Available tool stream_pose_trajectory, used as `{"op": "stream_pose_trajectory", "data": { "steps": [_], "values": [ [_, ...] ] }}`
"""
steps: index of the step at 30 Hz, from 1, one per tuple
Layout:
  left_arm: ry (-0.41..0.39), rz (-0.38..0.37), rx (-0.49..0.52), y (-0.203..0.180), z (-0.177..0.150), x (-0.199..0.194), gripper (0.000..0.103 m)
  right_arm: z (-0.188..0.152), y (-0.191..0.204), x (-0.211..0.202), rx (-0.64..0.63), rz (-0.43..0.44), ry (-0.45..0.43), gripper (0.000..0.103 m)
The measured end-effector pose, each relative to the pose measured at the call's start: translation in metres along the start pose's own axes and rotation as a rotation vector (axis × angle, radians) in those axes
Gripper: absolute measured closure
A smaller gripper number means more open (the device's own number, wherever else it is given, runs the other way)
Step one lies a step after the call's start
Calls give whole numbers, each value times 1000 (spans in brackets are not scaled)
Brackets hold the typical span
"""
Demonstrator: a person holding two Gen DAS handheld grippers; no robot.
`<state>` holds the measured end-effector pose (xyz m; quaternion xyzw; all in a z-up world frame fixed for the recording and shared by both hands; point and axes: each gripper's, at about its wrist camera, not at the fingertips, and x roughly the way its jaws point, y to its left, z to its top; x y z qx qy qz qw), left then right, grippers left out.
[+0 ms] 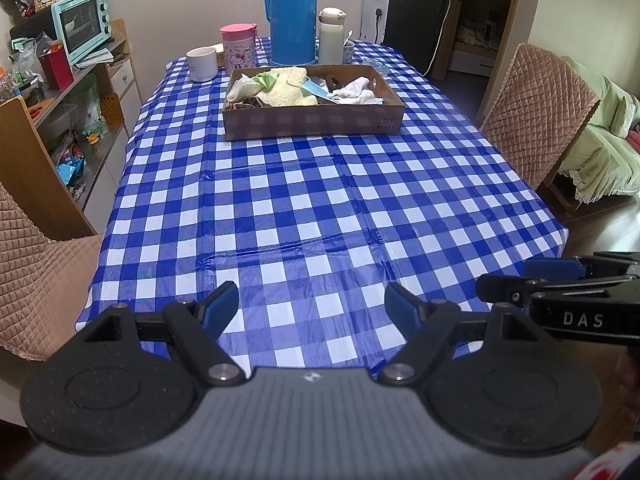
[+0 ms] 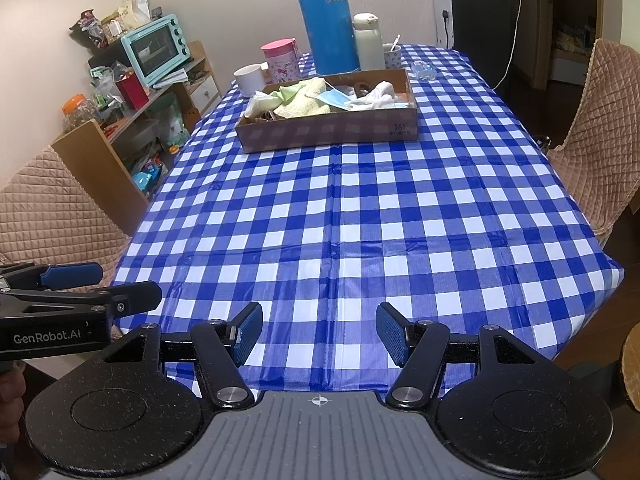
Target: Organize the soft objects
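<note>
We hold the left gripper (image 1: 312, 308) and right gripper (image 2: 319, 332) wide apart and empty at the near table edge. The soft objects (image 1: 304, 88) lie heaped in the cardboard box (image 1: 316, 120), well apart. We advance squarely, pinching one item only.

A blue-checked table (image 2: 360, 216) stands between quilted chairs (image 2: 600, 120), with cluttered shelves (image 1: 80, 112) along the pale wall.
</note>
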<state>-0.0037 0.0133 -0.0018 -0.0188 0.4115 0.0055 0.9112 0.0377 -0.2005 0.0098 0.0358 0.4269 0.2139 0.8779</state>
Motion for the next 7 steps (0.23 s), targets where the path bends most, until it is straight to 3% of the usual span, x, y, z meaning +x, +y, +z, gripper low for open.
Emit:
{"op": "stream_pose_trajectory", "data": {
  "steps": [7],
  "values": [
    [12, -4, 4, 4, 5, 4, 24, -1, -1, 4, 2, 1, 4, 40]
  ]
}}
